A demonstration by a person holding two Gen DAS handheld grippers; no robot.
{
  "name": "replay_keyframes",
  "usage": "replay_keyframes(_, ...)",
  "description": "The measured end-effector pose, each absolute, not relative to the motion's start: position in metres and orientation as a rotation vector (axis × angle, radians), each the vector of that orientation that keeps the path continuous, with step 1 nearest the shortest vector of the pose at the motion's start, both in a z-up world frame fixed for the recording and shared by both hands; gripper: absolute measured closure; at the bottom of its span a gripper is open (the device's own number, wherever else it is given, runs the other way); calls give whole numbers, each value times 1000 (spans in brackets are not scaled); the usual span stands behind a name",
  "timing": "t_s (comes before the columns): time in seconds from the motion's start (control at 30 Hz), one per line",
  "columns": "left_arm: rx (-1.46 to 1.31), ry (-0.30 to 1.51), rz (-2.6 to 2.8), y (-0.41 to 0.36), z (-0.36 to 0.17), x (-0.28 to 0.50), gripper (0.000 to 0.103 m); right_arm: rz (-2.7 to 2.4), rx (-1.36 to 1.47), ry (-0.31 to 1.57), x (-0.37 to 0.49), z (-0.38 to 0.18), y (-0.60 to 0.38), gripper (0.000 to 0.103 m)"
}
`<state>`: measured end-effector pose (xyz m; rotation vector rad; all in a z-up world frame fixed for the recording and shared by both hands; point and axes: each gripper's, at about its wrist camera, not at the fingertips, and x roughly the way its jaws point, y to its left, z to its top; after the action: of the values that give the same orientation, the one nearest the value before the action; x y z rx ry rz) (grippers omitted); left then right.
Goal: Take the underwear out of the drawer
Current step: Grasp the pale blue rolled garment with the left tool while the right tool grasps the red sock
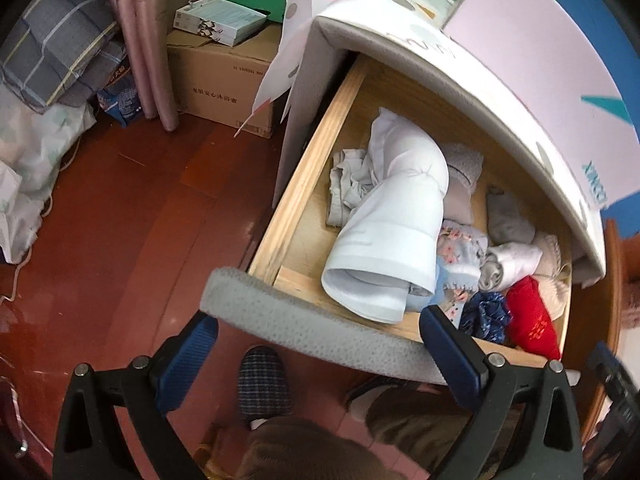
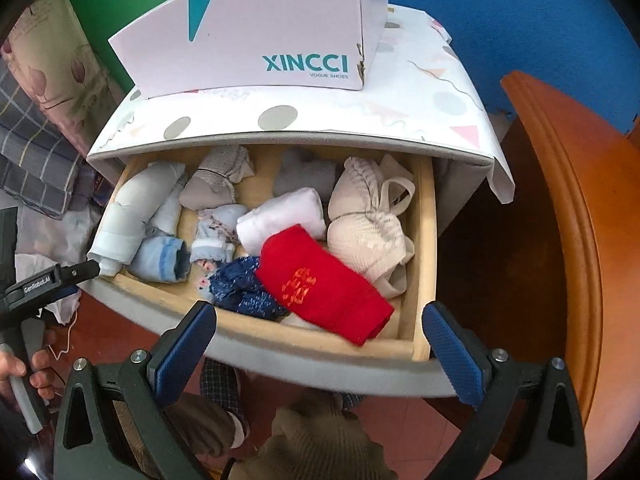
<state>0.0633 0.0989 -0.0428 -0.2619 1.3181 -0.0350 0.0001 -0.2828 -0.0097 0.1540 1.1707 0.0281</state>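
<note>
Inside open drawer (image 2: 424, 240): red underwear (image 2: 320, 280), rolled, front right.

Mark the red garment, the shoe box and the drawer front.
red garment (image 2: 324, 280), right wrist view, middle of the fabric by the orange embroidery.
shoe box (image 2: 256, 36), right wrist view, front face.
drawer front (image 2: 320, 354), right wrist view, grey top edge.

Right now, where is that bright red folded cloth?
In the open drawer, front right, the red cloth lies between a dark blue bundle and a cream bra.
</note>
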Motion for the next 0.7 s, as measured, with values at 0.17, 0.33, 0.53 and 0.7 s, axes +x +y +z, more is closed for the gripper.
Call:
replay_keyframes(0.17,-237,1347,-26,98,-44,55,0,50,144,1232,11,-17,-282,1)
replay_keyframes(0.33,-233,1360,-22,100,-44,45,0,80,110,1279,21,-24,-281,7)
replay_keyframes(0.53,-250,1350,-19,103,-44,44,0,113,135,1355,38,-36,-288,15)
replay_keyframes(0.7,-282,1377,-6,103,-49,49,0,147,154,1413,52,-55,-287,24)
